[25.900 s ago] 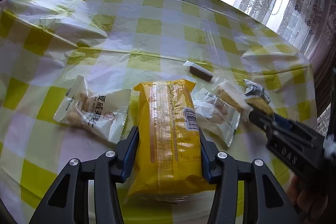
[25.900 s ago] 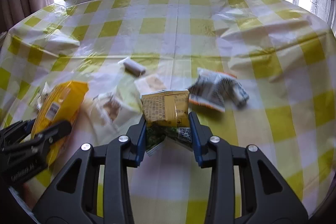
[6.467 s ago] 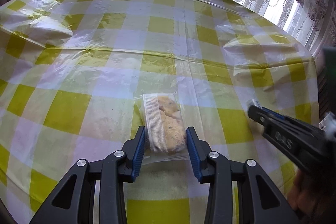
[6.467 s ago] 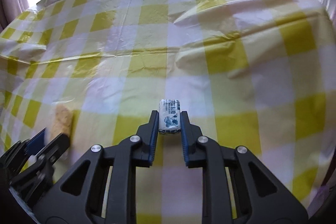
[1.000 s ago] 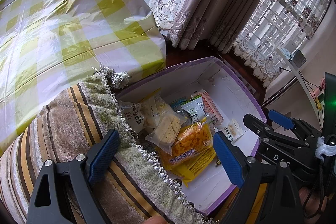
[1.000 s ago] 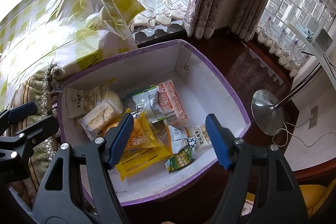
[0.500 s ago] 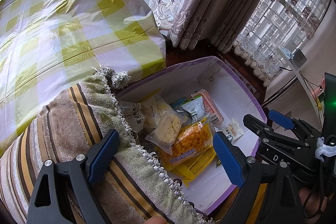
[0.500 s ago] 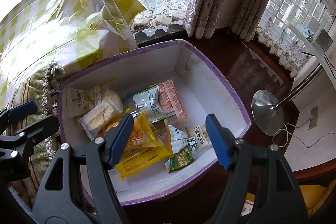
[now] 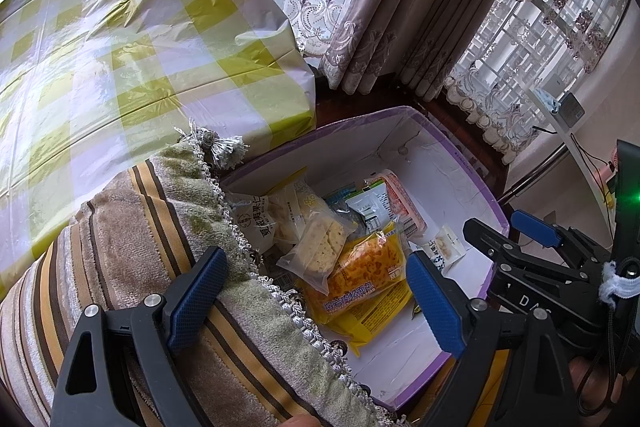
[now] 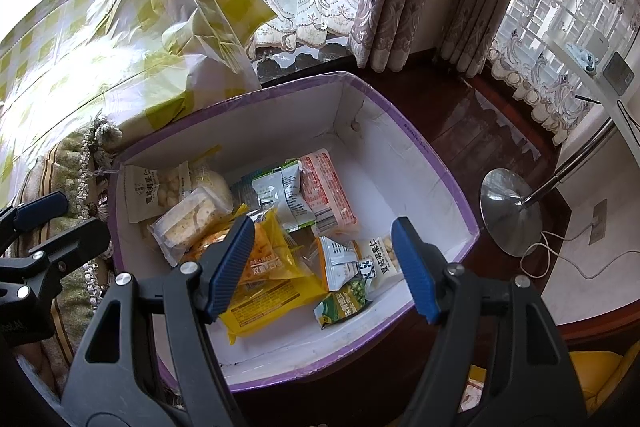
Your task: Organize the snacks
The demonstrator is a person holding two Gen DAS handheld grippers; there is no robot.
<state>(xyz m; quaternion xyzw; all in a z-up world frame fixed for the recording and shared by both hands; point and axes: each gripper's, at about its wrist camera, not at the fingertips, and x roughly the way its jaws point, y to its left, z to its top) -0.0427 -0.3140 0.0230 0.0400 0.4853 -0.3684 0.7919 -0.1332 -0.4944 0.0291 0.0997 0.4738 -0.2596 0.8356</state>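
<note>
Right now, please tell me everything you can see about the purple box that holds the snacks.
The purple box is an open, lidless carton that looks like cardboard, purple outside and along the rim, white inside. It sits low beside the checkered tablecloth, and a striped fringed cushion overlaps its left edge. Snack packets fill its left and middle floor; the right part is bare. Both grippers hover above it, open and empty.

The open cardboard box [image 10: 436, 163] is white inside with a purple rim. In it lie a yellow-and-orange plastic snack packet [image 10: 272, 267], a pink foil packet [image 10: 326, 193], a green pea packet [image 10: 344, 301] and a clear biscuit bag [image 10: 188, 219]. Beside the box hangs a yellow-and-white checked plastic tablecloth [image 9: 120, 39]; a brown-and-gold striped fringed cushion [image 9: 132, 227] presses against the box.
</note>
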